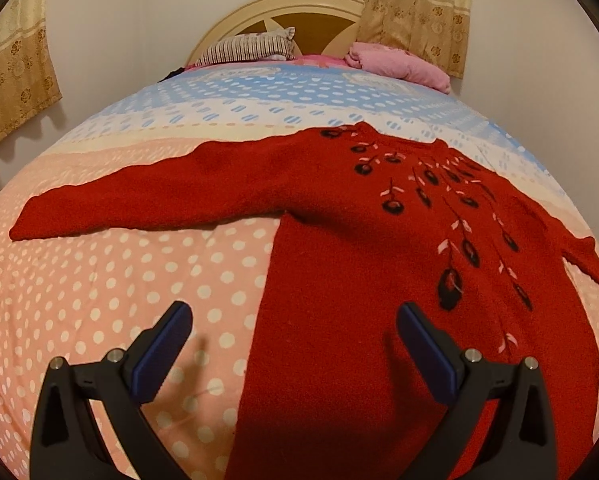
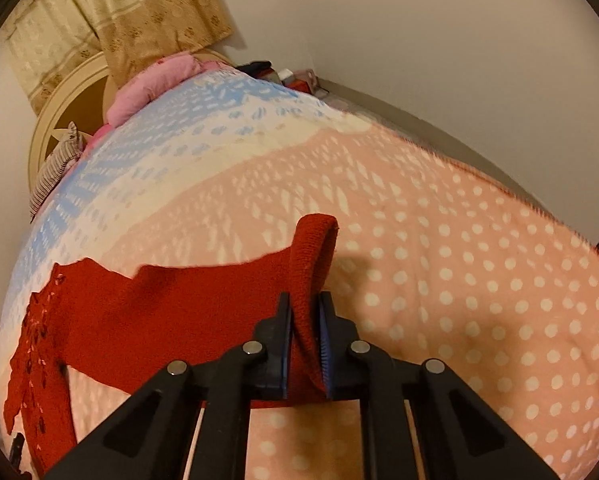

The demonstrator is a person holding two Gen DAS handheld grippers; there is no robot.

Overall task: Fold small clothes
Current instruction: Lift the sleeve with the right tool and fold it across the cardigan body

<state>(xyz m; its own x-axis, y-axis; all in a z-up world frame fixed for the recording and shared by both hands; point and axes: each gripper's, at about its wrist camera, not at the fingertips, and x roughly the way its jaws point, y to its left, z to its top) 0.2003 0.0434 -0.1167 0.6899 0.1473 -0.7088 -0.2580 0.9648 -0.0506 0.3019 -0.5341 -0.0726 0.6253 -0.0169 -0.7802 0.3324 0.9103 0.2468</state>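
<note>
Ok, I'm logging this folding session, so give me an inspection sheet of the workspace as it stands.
Surface: bed with polka-dot blanket, pink near, blue far.
Job's things: red sweater lying front up, one sleeve spread flat, the other sleeve's cuff lifted off the blanket.
Clutter: striped pillow, pink bundle, small pile of items at the far bed edge.
Grippers: left gripper open, above the sweater's side edge; right gripper shut on the cuff.
Cables: nothing seen.
Surroundings: headboard, patterned curtains, plain walls.
</note>
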